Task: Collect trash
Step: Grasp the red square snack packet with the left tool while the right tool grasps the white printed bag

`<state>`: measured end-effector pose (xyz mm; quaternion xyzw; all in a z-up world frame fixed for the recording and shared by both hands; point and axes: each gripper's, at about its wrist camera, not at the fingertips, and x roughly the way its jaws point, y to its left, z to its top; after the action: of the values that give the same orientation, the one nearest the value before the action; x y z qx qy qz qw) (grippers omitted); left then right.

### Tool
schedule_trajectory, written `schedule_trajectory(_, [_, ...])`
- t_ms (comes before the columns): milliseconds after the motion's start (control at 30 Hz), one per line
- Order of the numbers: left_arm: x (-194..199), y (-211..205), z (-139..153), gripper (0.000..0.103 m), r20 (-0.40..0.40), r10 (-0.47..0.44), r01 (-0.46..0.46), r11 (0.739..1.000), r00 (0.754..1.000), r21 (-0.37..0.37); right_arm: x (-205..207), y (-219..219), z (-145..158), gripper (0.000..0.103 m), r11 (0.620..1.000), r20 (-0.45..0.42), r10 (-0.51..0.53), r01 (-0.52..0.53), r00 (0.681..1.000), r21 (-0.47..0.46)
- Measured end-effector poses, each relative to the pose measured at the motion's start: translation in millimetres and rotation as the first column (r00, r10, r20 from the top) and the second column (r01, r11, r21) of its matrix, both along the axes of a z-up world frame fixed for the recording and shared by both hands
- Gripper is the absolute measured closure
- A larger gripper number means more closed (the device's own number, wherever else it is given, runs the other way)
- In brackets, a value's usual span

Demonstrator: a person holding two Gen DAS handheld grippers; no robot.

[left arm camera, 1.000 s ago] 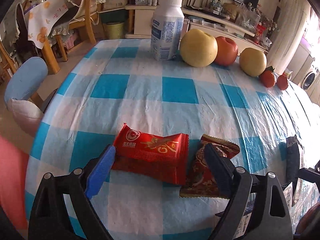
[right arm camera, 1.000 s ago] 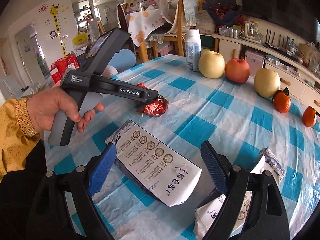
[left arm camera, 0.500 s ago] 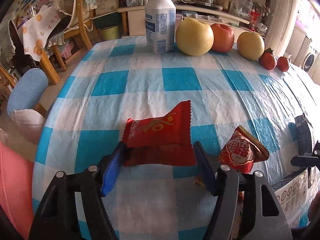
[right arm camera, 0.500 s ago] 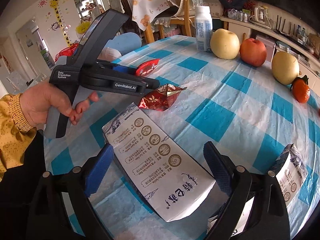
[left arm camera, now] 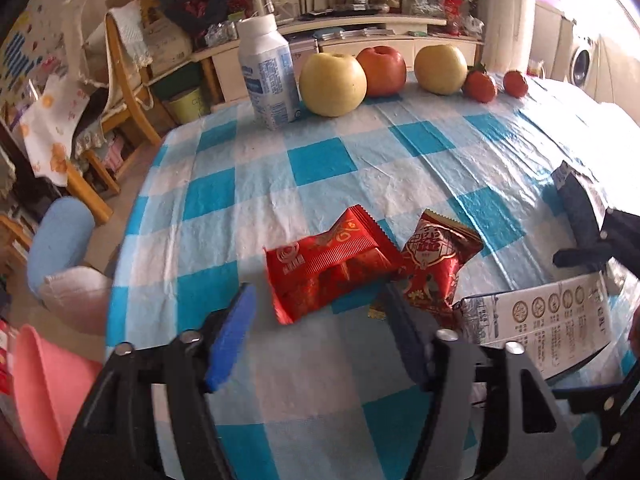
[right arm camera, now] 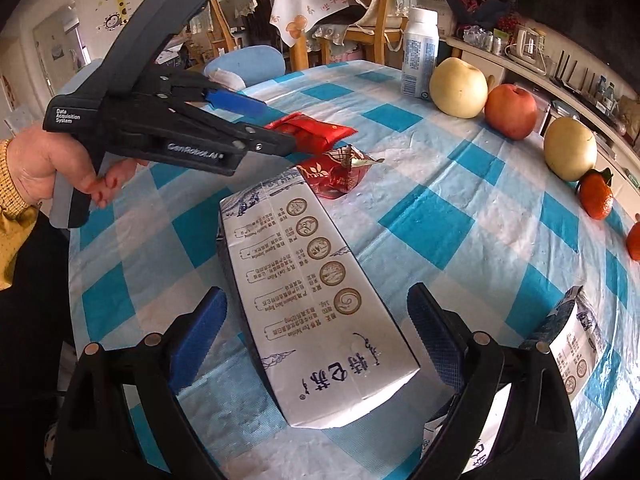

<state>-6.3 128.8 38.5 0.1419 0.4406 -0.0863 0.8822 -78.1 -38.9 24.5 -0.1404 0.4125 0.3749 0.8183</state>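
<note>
A bright red snack wrapper (left arm camera: 326, 264) lies crumpled on the blue-checked tablecloth (left arm camera: 256, 196). It sits just ahead of and between the fingertips of my left gripper (left arm camera: 316, 312), whose jaws are opening; the pads do not press on it. A darker red wrapper (left arm camera: 436, 264) rests against its right side. In the right wrist view a flat white carton (right arm camera: 316, 300) lies lengthwise between the wide-open fingers of my right gripper (right arm camera: 316, 320), with gaps on both sides. There the left gripper (right arm camera: 280, 126) is seen in a person's hand (right arm camera: 36, 168).
At the far edge stand a white bottle (left arm camera: 268, 76), two yellow pears (left arm camera: 332, 84), a red apple (left arm camera: 380, 66) and tangerines (left arm camera: 480, 86). A second white carton (right arm camera: 576, 344) lies at the right. A blue chair seat (left arm camera: 60, 236) and a pink tub (left arm camera: 40, 392) are beyond the table's left edge.
My left gripper squeezed the bright red wrapper, crumpling and turning it, then widened again; the darker wrapper shifted right. My right gripper sank lower over the white carton.
</note>
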Motion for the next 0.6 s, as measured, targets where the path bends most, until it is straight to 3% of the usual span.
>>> schedule_trajectory(133, [8,-9,3,0.021,0.016,-0.103,0.101,0.99,0.995,0.103,1,-2,1,0.011,1.0,-0.006,-0.013,0.013,1.0,0.012])
schedule_trajectory(267, [27,-10,-6,0.019,-0.03,-0.165,0.168,0.98,0.986,0.106,-1,1,0,0.011,1.0,0.001,-0.003,0.003,1.0,0.005])
schedule_trajectory(467, [43,-4,-21,0.021,-0.08,-0.19,0.191,0.981,0.979,0.009,-1,6,-5,0.011,1.0,0.0,0.004,-0.004,1.0,-0.007])
schedule_trajectory(600, [35,-4,-21,0.038,-0.064,-0.198,0.196,0.98,0.978,-0.04,1,7,-7,0.011,1.0,-0.004,0.001,-0.001,1.0,-0.007])
